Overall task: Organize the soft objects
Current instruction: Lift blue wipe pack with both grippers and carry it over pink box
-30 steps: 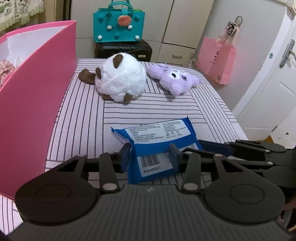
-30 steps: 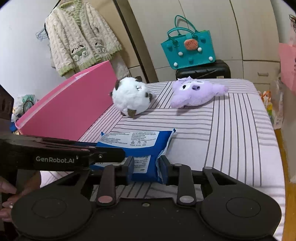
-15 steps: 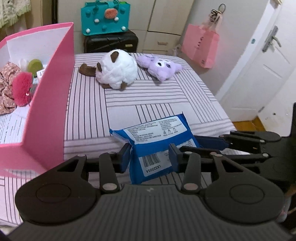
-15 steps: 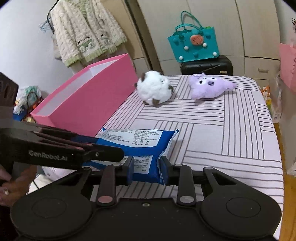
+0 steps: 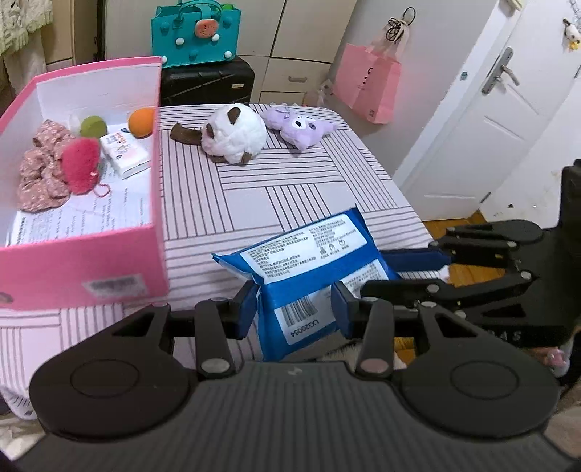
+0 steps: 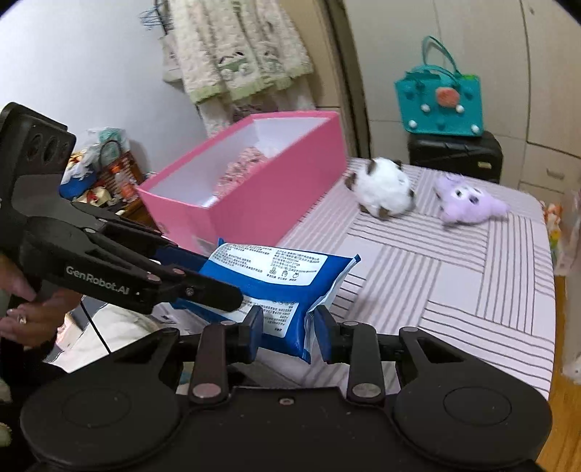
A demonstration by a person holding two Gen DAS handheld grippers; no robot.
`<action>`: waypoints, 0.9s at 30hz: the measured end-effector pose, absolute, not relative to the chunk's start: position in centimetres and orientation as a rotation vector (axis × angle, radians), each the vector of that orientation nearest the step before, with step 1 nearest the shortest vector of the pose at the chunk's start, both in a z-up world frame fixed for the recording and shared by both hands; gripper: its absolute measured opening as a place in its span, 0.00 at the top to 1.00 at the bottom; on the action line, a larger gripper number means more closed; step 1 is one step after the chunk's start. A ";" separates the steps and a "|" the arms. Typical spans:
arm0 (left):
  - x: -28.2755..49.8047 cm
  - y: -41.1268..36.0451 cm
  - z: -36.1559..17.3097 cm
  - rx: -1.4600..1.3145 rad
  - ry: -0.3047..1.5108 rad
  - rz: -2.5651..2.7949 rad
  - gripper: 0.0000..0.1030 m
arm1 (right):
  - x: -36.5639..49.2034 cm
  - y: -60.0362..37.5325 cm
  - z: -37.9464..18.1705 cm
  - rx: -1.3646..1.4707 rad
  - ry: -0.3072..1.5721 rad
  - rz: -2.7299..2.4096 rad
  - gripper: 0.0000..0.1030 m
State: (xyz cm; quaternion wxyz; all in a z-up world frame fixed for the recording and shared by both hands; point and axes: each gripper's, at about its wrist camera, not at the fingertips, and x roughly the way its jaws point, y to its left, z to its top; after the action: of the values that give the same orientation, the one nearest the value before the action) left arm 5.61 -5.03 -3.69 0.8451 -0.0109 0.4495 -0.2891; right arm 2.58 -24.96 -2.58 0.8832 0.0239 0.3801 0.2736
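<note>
A blue soft pack of wipes [image 5: 303, 268] [image 6: 279, 290] hangs in the air above the near edge of the striped bed, held from two sides. My left gripper [image 5: 295, 312] is shut on one end of it and my right gripper [image 6: 287, 328] is shut on the other end. To the left stands an open pink box [image 5: 109, 268] [image 6: 261, 207] with soft items inside. Farther back on the bed lie a white and brown plush [image 5: 234, 134] [image 6: 383, 188] and a purple plush [image 5: 297, 125] [image 6: 468, 205].
Inside the box are a floral cloth [image 5: 40, 170], a red fluffy ball [image 5: 80, 163], a small white packet [image 5: 125, 152] and green and orange balls. A teal bag [image 5: 196, 32] sits on a black suitcase [image 5: 207, 81] behind the bed. A pink paper bag [image 5: 368, 87] hangs near a white door.
Both grippers have risen with the blue pack and shifted toward the pink box. The box's inside has come into sight, and the plush toys now look farther off.
</note>
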 end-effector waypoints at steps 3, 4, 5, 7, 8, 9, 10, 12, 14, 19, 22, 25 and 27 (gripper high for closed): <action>4.8 -3.8 -2.6 -0.053 0.944 -0.616 0.59 | 1.8 -24.3 -1.3 -0.004 0.772 0.586 0.64; 4.6 -3.5 -2.3 -0.076 0.937 -0.618 0.59 | 1.7 -24.3 -0.9 -0.006 0.770 0.591 0.64; 4.3 -3.3 -2.0 -0.087 0.921 -0.619 0.59 | 1.6 -24.4 -0.4 -0.002 0.771 0.596 0.64; 3.7 -3.2 -1.3 -0.079 0.887 -0.621 0.59 | 1.3 -24.3 0.5 -0.016 0.761 0.599 0.64; 3.3 -3.1 -1.0 -0.072 0.868 -0.625 0.59 | 1.1 -24.2 0.9 -0.030 0.753 0.599 0.64; 3.1 -3.1 -0.6 -0.065 0.857 -0.632 0.59 | 0.9 -24.0 1.4 -0.042 0.746 0.600 0.64; 3.0 -3.1 -0.3 -0.064 0.850 -0.636 0.59 | 0.7 -24.0 1.8 -0.050 0.741 0.601 0.64; 2.8 -2.7 0.4 -0.064 0.839 -0.649 0.60 | 0.7 -23.8 2.8 -0.059 0.717 0.586 0.64; 2.7 -2.2 1.3 -0.092 0.835 -0.674 0.60 | 0.9 -23.6 3.9 -0.075 0.701 0.574 0.64; 1.8 -0.8 3.6 -0.086 0.735 -0.688 0.58 | 2.0 -22.6 6.7 -0.094 0.630 0.602 0.64; 2.3 0.3 4.4 -0.088 0.707 -0.690 0.58 | 3.4 -21.6 7.7 -0.097 0.598 0.628 0.64; 3.5 1.7 4.7 -0.103 0.711 -0.670 0.58 | 5.3 -20.3 8.2 -0.104 0.581 0.665 0.64; 4.6 2.8 4.9 -0.120 0.700 -0.640 0.58 | 6.8 -19.3 8.2 -0.101 0.574 0.689 0.64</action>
State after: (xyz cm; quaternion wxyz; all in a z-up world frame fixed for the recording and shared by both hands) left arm 4.58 2.81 4.85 0.8879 -0.0577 0.3370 -0.3078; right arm 6.79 -19.28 8.21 0.9000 -0.0489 0.2772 0.3329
